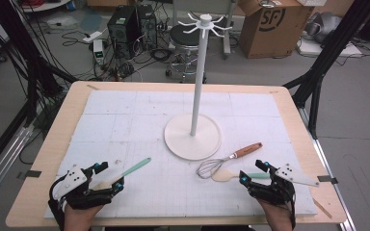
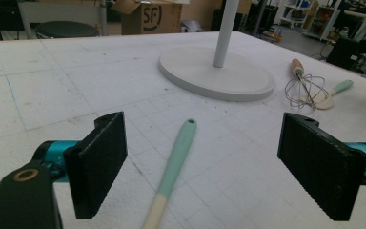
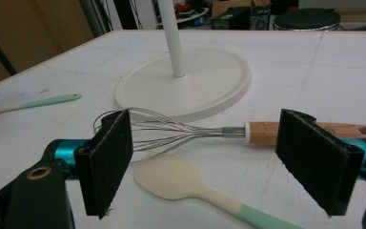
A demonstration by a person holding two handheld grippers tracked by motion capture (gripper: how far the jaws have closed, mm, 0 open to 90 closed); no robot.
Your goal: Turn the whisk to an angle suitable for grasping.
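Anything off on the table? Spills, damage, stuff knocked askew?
Nothing stands out. The hook stand is upright and bare; the whisk and two mint-handled utensils, one at the left tool and one at the right tool, lie flat on the mat. No spill or breakage shows.

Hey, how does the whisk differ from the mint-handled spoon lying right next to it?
The whisk has a wire head and a wooden handle; the spoon has a solid cream bowl and a mint-green handle. The whisk lies nearer the white stand, its wires close to the base rim, while the spoon lies nearer the right gripper, between its open jaws. The whisk's head looks rounded and see-through, the spoon's bowl flat. Both lie flat on the white mat.
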